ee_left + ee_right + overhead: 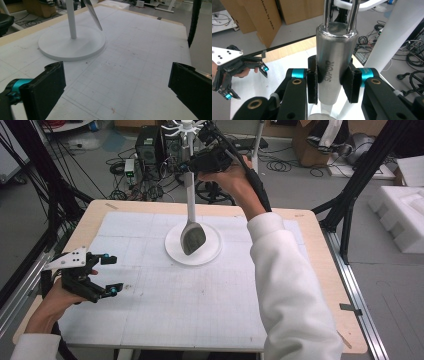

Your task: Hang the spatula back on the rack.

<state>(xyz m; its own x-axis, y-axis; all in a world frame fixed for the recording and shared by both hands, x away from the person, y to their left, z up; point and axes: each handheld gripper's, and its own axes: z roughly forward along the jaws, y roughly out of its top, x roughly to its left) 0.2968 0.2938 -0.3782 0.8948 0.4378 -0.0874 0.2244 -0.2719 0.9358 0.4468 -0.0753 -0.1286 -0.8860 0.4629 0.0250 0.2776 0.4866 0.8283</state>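
The right gripper (197,166) is holding a steel spatula (192,237) by its round handle (334,62), with the fingers (313,80) pressing on both sides. The spatula is hanging beside the white stand (212,251) near the far edge of the tabletop (310,270). The left gripper (109,275) is resting near the left edge, its fingers (46,88) standing wide open with nothing between them.

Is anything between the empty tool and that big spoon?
Nothing visible. The left tool sits open over the mat, and only bare mat lies between it and the spoon. The right tool already grips the spoon's handle beside the white stand.
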